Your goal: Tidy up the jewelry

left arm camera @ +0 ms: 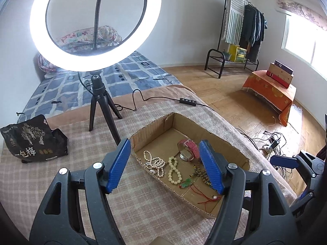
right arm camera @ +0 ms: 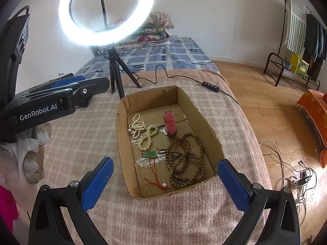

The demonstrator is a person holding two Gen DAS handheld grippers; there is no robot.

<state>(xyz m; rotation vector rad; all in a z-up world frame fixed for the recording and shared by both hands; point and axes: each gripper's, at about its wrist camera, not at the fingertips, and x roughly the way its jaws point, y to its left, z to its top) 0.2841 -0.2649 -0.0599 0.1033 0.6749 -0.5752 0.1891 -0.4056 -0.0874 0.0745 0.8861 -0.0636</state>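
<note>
Checked blanket (right arm camera: 163, 214) covers the bed where a cardboard box (right arm camera: 212, 140) sits near the right edge, with floor and cables below. Both grippers hover over the blanket with jaws spread and nothing held: the right gripper (right arm camera: 165, 179) at the box's near wall, the left gripper (left arm camera: 164, 166) at its left wall. Inside the box, near to far, lie a red cord (right arm camera: 155, 181) with a pearl, brown beads (right arm camera: 185, 159), a green pendant (right arm camera: 150, 154), a pale bracelet (right arm camera: 148, 137), a pearl strand (right arm camera: 137, 125) and a pink watch (right arm camera: 169, 123). The strands touch or overlap, so a pinch could likely drag a neighbour along, and the cord may snag. A hard nudge could probably push the light box over the edge. Beyond stands a ring light (right arm camera: 106, 12).
</note>
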